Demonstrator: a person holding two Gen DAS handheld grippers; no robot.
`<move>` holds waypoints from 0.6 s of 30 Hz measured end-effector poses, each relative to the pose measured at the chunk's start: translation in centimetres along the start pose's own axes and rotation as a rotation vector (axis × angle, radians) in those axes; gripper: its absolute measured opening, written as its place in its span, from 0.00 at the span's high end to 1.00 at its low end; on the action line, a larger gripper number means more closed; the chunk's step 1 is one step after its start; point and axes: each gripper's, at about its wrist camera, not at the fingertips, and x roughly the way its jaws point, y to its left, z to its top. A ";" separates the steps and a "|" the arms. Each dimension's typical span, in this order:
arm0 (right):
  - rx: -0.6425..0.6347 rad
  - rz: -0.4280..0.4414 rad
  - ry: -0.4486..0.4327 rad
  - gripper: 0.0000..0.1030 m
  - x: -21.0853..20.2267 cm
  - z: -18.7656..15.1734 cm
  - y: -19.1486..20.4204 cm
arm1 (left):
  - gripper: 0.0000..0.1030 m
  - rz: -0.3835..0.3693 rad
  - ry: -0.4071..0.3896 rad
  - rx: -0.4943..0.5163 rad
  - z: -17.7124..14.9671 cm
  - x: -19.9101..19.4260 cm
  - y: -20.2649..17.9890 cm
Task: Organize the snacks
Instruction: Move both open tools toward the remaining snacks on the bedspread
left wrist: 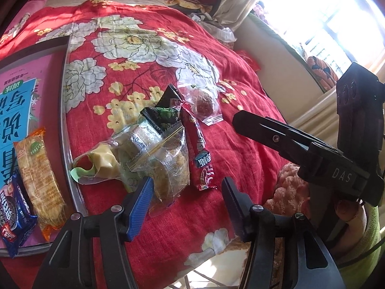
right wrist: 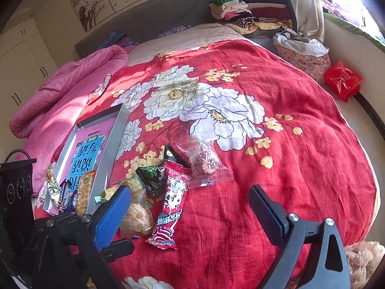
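Two or three packets already lie in the tray point(left wrist: 63, 110), a shallow lid-like box at the left of the bed: an orange cake packet point(left wrist: 39, 180) and a blue cookie packet point(left wrist: 14, 216), with one more wrapper at its near corner in the right wrist view. That looks like under half the job. Five or so snacks are left in a loose pile on the red floral bedspread point(left wrist: 240, 156): a clear bag of crumbly cakes point(left wrist: 166, 161), a yellow-green wrapper point(left wrist: 101, 163), a dark green packet point(left wrist: 166, 115), a long red candy packet point(left wrist: 199, 154) and a clear-wrapped round sweet point(left wrist: 204, 103).

Both tongs stand wide and hold nothing. The left tongs point(left wrist: 187, 207) hover at the near edge of the pile; the right tongs point(right wrist: 190, 214) straddle its near end.

The packets overlap, so lifting one may drag its neighbours. Folded clothes point(right wrist: 252, 12) and a red plastic bag point(right wrist: 343, 80) lie well apart, out of the way.
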 end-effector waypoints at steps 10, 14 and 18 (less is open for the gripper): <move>0.002 0.009 0.077 0.05 2.0 -0.5 0.0 | 0.46 0.033 0.050 -0.047 0.6 2.1 0.8; -0.012 0.017 0.109 0.07 2.9 -0.8 0.4 | 0.50 0.040 0.055 -0.054 0.7 2.5 1.0; -0.001 0.032 0.153 0.16 4.0 -1.0 0.5 | 0.57 0.038 0.058 -0.070 0.8 2.7 1.4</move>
